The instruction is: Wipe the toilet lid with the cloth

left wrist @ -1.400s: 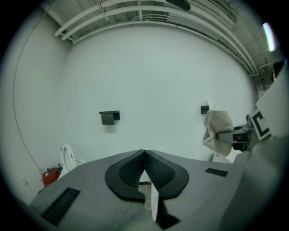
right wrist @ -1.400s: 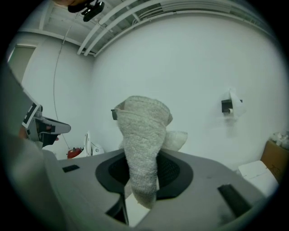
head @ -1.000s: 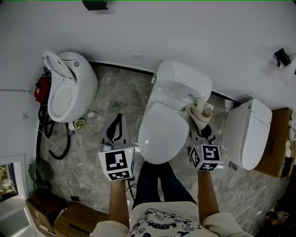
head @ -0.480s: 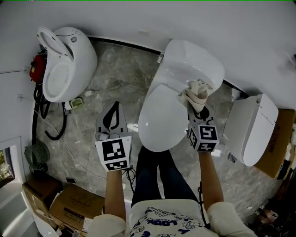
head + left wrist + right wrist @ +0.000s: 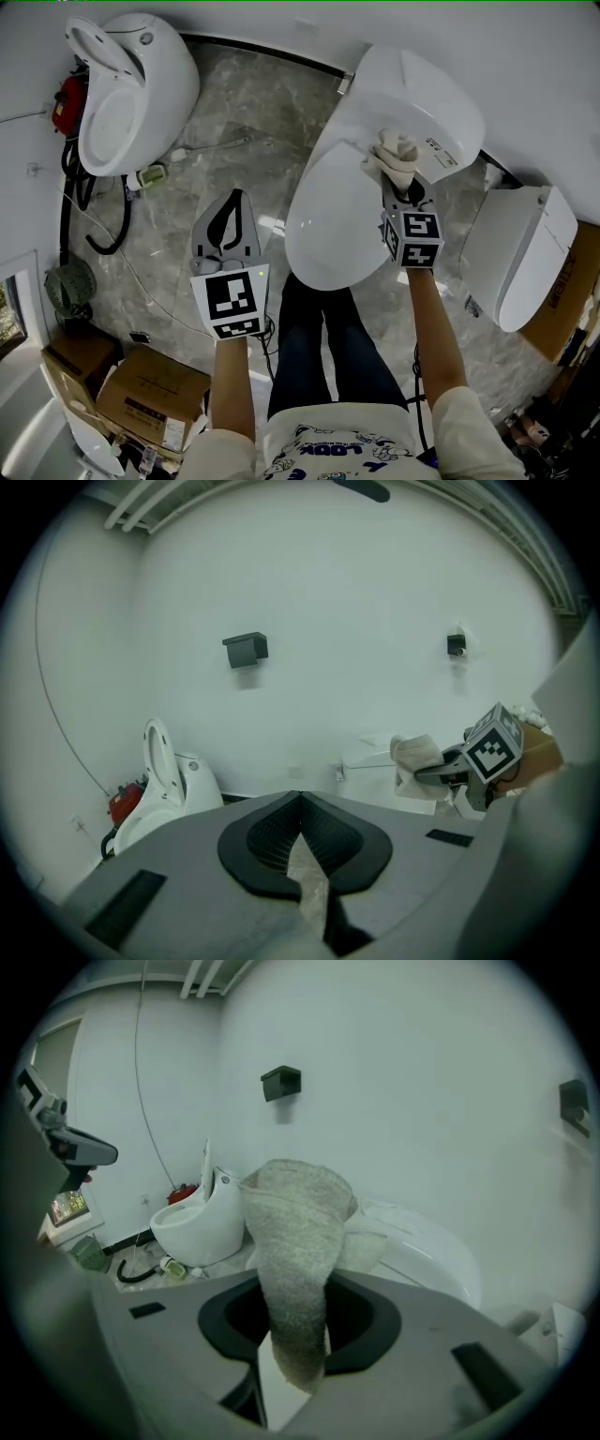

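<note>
Head view: right gripper [image 5: 405, 187] pinches a bunched beige cloth [image 5: 394, 153] and holds it at the back end of the closed toilet lid [image 5: 333, 225], near the hinge line below the tank [image 5: 417, 94]. It looks like the cloth touches the porcelain, but I can't confirm that from this angle. Left gripper [image 5: 235, 199] hangs over the marble floor [image 5: 253, 112] just left of the lid, apart from it. Second toilet [image 5: 141, 84] with its seat raised is at upper left, with a red item [image 5: 64, 103] beside it. A third toilet [image 5: 516, 253], closed, is at right, and a cardboard box [image 5: 150, 394] at lower left. Left gripper view: jaws pressed together at the tips with nothing between them; only a sliver of floor shows through lower down. The right gripper with the cloth shows at frame right, in front of the white wall [image 5: 328, 592], which carries a black bracket [image 5: 246, 650]. Right gripper view: jaws clamped on the cloth, which runs up between them as a thick fold and flops over at the top. More of the cloth lies bunched on the white toilet just behind. The lid curves off to the right, and the second toilet stands further back on the left.
</note>
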Motion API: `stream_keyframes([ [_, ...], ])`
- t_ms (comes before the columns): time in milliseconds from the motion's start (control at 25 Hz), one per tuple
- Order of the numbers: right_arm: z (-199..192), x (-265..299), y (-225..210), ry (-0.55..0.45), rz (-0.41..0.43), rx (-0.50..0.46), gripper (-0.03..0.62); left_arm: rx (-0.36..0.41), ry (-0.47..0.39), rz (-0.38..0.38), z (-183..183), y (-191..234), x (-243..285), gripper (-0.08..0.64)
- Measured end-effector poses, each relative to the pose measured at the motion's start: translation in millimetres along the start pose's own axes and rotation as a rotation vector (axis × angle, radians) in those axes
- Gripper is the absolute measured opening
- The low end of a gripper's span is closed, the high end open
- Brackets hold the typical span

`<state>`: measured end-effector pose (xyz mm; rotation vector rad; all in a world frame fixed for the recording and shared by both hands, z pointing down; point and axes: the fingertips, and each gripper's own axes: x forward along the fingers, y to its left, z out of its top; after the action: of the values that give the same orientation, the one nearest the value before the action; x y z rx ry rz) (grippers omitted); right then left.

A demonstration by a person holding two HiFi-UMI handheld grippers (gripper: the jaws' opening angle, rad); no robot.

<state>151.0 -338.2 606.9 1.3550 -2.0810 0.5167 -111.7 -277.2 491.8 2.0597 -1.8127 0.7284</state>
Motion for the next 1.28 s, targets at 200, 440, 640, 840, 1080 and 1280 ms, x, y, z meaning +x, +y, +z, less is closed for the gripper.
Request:
stream_keyframes([
  [200, -28, 45, 8, 0.079, 0.021, -0.048, 0.112, -0.007, 0.023, -0.004, -21, 3, 11, 0.003],
  [440, -66, 95, 13, 0.191, 0.028, -0.131, 0.112, -0.026, 0.053, -0.009, -49, 6, 18, 0.003],
  [640, -95, 127, 20, 0.291, 0.039, -0.181, 0.112, -0.036, 0.07, -0.006, -68, 14, 19, 0.003],
  [840, -113, 153, 20, 0.368, 0.045, -0.264, 0.112, -0.042, 0.079, 0.001, -82, 22, 20, 0.003],
  [1080, -136, 176, 12, 0.457, 0.007, -0.301, 0.112, -0.056, 0.092, 0.008, -97, 26, 22, 0.003],
  [1280, -150, 186, 20, 0.519, -0.01, -0.345, 0.112, -0.053, 0.109, 0.001, -109, 27, 19, 0.003],
])
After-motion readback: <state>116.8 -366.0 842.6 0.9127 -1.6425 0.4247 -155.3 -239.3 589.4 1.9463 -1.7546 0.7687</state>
